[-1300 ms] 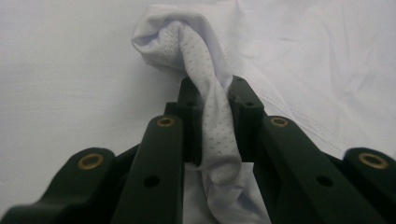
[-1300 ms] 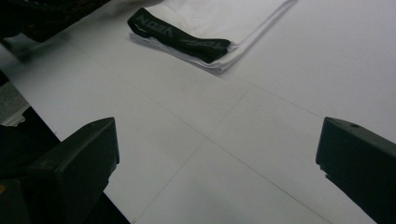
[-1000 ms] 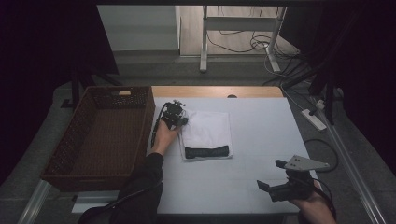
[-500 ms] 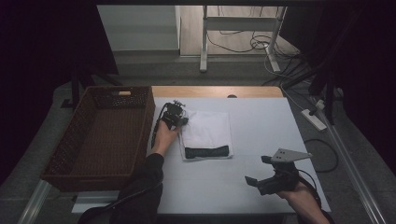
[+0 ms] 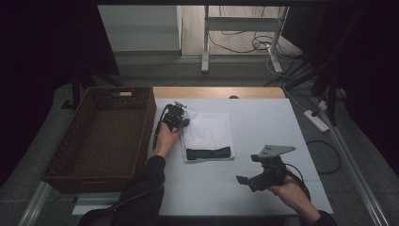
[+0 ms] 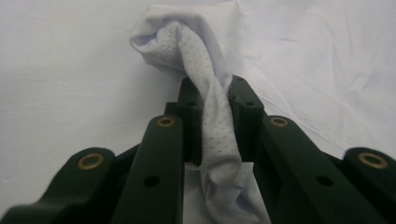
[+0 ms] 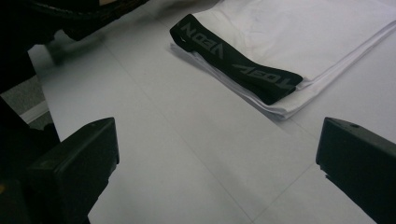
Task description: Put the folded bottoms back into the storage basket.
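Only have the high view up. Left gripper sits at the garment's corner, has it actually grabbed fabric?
Observer: Yes. In the left gripper view the left gripper is shut on a twisted bunch of the white garment.
Operator: Right one open?
Observer: Open wide; in its own view the right gripper has bare table between its jaws.
Operator: What's it facing?
Observer: The garment's black waistband, which carries grey lettering.
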Demonstrator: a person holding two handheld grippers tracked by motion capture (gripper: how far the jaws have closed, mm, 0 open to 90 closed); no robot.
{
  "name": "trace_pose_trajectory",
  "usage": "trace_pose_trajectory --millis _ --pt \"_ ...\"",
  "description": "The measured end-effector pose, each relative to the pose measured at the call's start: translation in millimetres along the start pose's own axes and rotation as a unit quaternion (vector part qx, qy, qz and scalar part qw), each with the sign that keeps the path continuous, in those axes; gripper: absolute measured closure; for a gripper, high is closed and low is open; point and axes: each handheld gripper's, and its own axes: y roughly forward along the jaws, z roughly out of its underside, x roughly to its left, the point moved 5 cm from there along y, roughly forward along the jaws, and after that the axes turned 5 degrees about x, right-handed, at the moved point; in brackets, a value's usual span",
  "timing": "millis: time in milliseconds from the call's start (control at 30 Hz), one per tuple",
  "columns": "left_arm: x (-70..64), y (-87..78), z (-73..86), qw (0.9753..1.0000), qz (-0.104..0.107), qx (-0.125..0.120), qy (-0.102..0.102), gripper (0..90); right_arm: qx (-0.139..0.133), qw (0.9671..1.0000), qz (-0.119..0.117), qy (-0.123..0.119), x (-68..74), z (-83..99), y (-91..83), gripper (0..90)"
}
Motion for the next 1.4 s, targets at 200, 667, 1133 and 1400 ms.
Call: trace_pose_trajectory --millis 200,667,1133,1400 --pt "0.4 0.0 -0.1 1.0000 0.003 0.001 -0.004 77.1 0.010 0.9999 -0.011 0.002 -1.3 -7.3 9.8 0.2" --pt "0.1 0.1 -0.2 1.0000 0.002 0.001 -0.006 77.1 0.037 0.9992 -0.014 -0.004 -9.4 -21.9 37.6 0.0" --pt "0.0 0.3 0.2 1.0000 0.002 -0.001 -0.009 77.1 0.051 0.9980 -0.026 -0.024 -14.0 -40.9 70.0 0.0" --pt "-0.1 0.3 0.6 0.9999 0.001 -0.003 -0.011 77.1 0.058 0.9973 -0.029 -0.034 -15.1 -52.3 91.3 0.0"
